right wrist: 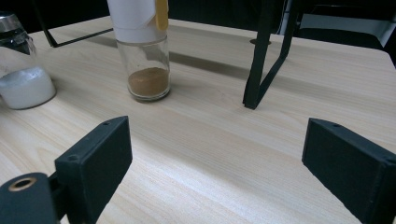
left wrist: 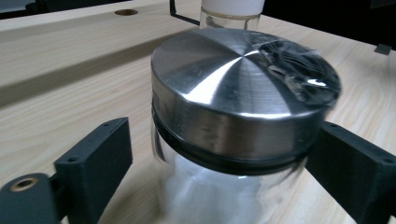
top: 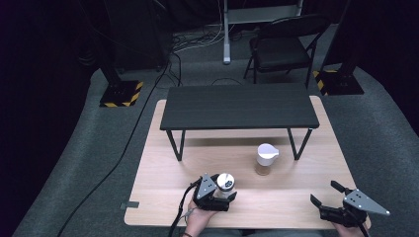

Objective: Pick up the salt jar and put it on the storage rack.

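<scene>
- A clear glass jar with a brushed steel lid (top: 225, 183) is seen standing on the pale wooden table (top: 158, 163), near the front edge, at about 7 o'clock from the table's middle.
- The left gripper (top: 221, 193) is set around this jar; in the left gripper view its right jaw lies against the jar just under the lid (left wrist: 243, 88), while a narrow gap is seen between the left jaw and the glass, so a full clamp cannot be told.
- White granules are seen in the bottom of the jar (right wrist: 25, 84) in the right gripper view.
- The right gripper (top: 327, 194) is held with its jaws wide apart over bare wood at the table's 5 o'clock corner, just beside the front and right edges.
- A small glass spice jar with a white flip cap and brown powder (top: 266, 159) stands at 1 o'clock from the steel-lidded jar, well apart from both grippers.
- Open wood is left between the two jars and between the spice jar and the right gripper.
- A low black shelf on thin metal legs (top: 239, 106) spans the table's far half; its front right leg (right wrist: 261, 70) stands just beside the spice jar, at its 3 o'clock.
- No readable writing or brand is made out on either jar or lid.
</scene>
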`<state>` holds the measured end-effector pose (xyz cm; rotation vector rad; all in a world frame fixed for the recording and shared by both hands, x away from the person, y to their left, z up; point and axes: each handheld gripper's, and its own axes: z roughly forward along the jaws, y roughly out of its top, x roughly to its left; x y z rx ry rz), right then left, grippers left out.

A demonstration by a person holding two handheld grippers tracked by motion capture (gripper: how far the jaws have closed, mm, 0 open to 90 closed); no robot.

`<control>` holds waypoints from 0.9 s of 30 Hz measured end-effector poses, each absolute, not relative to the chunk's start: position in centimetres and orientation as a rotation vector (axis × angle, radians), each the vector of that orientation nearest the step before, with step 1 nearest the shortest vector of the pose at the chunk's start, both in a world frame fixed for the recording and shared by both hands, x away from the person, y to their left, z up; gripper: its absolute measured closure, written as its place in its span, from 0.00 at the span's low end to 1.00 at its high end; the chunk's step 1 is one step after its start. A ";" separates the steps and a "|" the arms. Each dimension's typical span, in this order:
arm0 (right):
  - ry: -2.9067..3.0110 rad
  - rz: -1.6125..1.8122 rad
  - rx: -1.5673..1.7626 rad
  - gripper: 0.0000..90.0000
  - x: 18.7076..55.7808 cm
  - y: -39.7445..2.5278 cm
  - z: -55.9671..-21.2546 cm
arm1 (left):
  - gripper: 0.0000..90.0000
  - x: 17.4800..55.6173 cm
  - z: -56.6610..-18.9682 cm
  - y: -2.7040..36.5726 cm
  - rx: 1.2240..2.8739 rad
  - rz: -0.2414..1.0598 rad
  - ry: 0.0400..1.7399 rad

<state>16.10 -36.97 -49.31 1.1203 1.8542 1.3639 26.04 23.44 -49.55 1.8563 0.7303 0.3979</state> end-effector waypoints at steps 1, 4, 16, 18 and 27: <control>1.853 1.365 1.120 0.08 16.1 -37.0 -49.3 | 0.25 26.0 -49.8 23.4 1.857 0.405 0.715; 1.854 1.365 1.121 0.08 16.1 -37.0 -49.3 | 0.33 25.7 -50.0 23.1 1.846 0.432 0.714; 1.848 1.369 1.124 0.08 16.0 -37.1 -49.3 | 0.33 25.8 -49.4 23.6 1.815 0.420 0.783; 1.849 1.368 1.123 0.08 16.1 -37.1 -49.4 | 0.33 25.9 -49.0 23.9 1.811 0.428 0.774; 1.852 1.367 1.123 0.08 16.1 -37.0 -49.4 | 0.33 26.7 -45.9 24.5 1.786 0.451 0.755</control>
